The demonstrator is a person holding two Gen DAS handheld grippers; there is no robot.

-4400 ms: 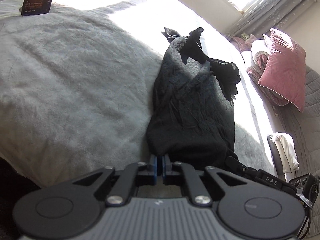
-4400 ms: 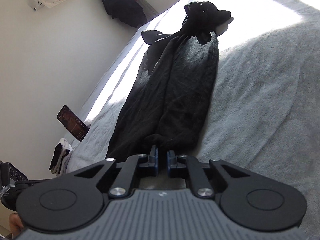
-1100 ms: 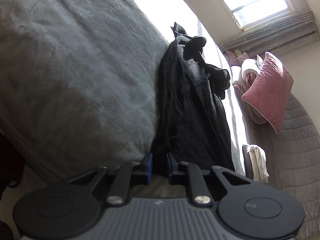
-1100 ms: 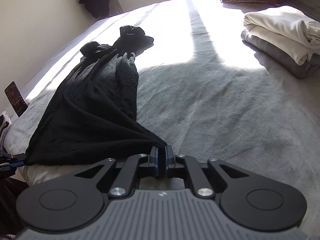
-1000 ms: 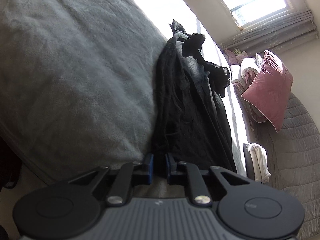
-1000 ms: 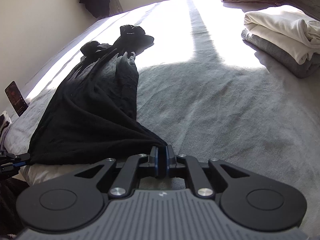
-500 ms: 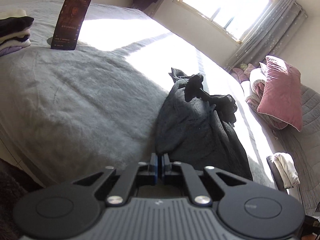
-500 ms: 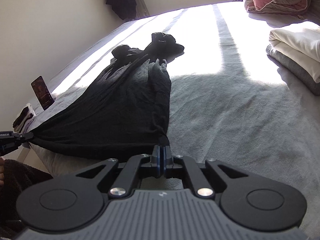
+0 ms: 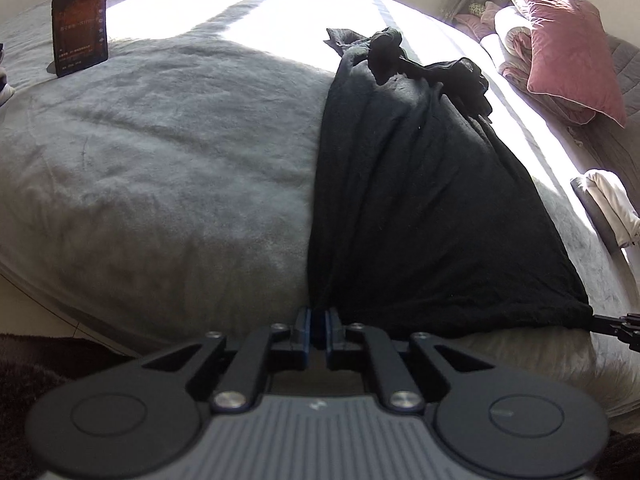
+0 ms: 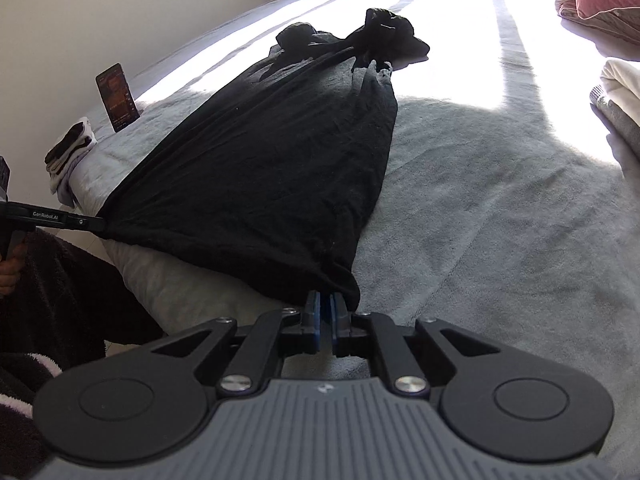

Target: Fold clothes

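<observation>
Black garment point(image 9: 420, 200): soft knit, fanned triangle | bed point(image 9: 160, 160): grey plush | left tongs point(image 9: 316, 330), right tongs point(image 10: 325, 318): just loosened, each pinching a hem corner

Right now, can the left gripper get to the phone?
Probably not yet. The left gripper has a corner of the black garment between its fingers, and the phone stands far across the bed, though nothing lies between.

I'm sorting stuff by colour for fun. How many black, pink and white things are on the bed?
Black: 2, the black garment and the phone
Pink: 1, the pink pillow
White: 1, the white folded cloth
Total: 4
</observation>
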